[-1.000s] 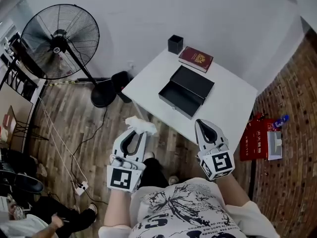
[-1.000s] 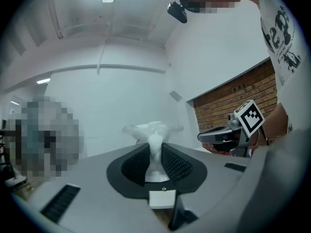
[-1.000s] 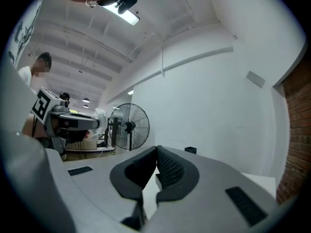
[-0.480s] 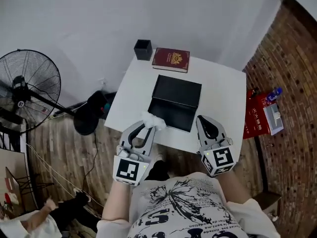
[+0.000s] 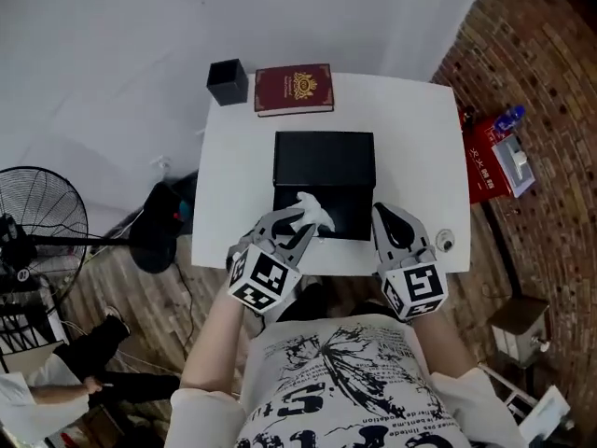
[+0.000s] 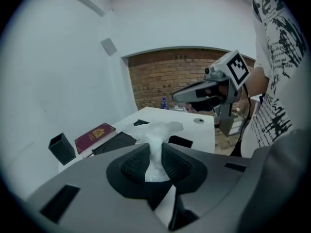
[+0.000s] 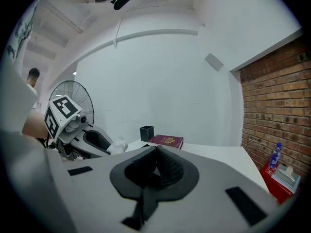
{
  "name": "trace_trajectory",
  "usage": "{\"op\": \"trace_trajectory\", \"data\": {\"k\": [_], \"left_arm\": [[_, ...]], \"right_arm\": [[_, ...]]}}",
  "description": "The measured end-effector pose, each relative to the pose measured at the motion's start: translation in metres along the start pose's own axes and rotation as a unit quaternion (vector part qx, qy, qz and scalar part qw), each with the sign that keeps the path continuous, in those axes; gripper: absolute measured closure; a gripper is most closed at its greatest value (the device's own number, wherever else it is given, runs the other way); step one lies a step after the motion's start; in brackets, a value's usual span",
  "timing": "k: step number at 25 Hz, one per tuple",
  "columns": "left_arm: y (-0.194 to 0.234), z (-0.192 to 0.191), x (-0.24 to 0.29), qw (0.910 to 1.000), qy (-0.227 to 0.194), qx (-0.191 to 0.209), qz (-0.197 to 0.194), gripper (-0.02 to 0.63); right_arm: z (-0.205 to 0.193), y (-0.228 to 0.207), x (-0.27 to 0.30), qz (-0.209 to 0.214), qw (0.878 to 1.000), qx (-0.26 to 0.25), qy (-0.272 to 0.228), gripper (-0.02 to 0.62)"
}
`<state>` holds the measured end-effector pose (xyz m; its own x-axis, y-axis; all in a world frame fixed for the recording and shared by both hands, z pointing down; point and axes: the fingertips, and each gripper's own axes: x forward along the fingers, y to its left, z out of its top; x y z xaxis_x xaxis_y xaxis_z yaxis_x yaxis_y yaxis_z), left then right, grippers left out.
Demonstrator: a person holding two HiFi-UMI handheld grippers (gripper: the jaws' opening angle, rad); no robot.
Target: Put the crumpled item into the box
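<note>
My left gripper (image 5: pixel 300 220) is shut on a crumpled white tissue (image 5: pixel 312 210), holding it over the near left part of the open black box (image 5: pixel 324 168) on the white table (image 5: pixel 420 138). In the left gripper view the tissue (image 6: pixel 154 141) is pinched between the ribbed pads and flares out above them. To the right of the box, over the table's near edge, my right gripper (image 5: pixel 386 220) is shut with nothing in it. In the right gripper view its pads (image 7: pixel 163 169) meet, and the left gripper (image 7: pixel 92 140) with the tissue (image 7: pixel 118 146) shows at the left.
A maroon booklet (image 5: pixel 294 89) and a small black cup (image 5: pixel 227 81) lie at the table's far edge. A small round disc (image 5: pixel 446 243) sits near the table's right front corner. A standing fan (image 5: pixel 37 227) is on the wooden floor at left; a red bag (image 5: pixel 490 152) lies at right by the brick wall.
The left gripper has carried the tissue forward from over the floor to over the box. The right gripper has come up to the table's near edge. The head view has swung over the table.
</note>
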<state>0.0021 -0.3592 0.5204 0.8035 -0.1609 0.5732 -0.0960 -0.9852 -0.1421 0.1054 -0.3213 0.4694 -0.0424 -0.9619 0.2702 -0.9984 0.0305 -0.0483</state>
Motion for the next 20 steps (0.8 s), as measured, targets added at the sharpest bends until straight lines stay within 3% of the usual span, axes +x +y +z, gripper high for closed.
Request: {"op": "trace_trajectory", "data": {"k": [5, 10, 20], "left_arm": [[0.003, -0.028, 0.042, 0.9936, 0.055, 0.058, -0.081, 0.522], [-0.002, -0.052, 0.071, 0.9785, 0.117, 0.075, -0.152, 0.52], [-0.012, -0.091, 0.112, 0.9501, 0.218, 0.079, -0.208, 0.52]], "right_arm": [[-0.014, -0.008, 0.014, -0.034, 0.999, 0.011, 0.017, 0.58], [-0.02, -0.01, 0.017, -0.048, 0.998, 0.013, 0.024, 0.58], [-0.027, -0.018, 0.008, -0.055, 0.998, -0.002, 0.027, 0.58]]}}
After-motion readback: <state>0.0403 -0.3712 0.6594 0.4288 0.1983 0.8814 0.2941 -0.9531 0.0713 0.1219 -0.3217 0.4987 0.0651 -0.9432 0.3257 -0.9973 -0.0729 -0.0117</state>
